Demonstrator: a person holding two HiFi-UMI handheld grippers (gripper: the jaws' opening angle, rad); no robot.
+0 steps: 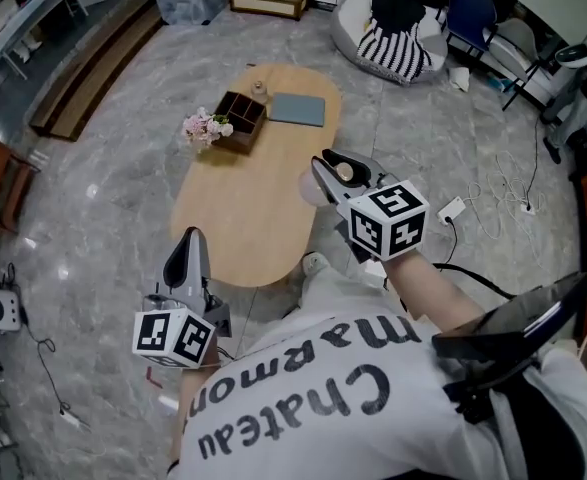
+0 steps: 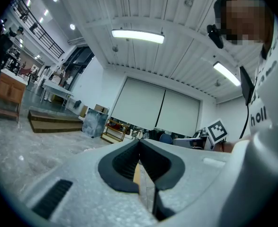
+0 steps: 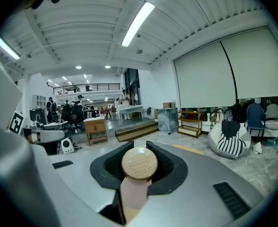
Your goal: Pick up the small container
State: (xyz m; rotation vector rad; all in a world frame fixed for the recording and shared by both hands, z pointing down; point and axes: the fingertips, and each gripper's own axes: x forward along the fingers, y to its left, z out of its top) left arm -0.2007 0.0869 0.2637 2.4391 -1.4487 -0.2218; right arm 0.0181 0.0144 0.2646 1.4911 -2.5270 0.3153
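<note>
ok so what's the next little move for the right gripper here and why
Probably none beyond holding steady: the right gripper already has its jaws closed on the small container, which is lifted clear of the table. Opening now would likely drop it, so I would keep the grip.

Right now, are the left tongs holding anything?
No, the left tongs are closed tip to tip in the left gripper view, with nothing between them.
</note>
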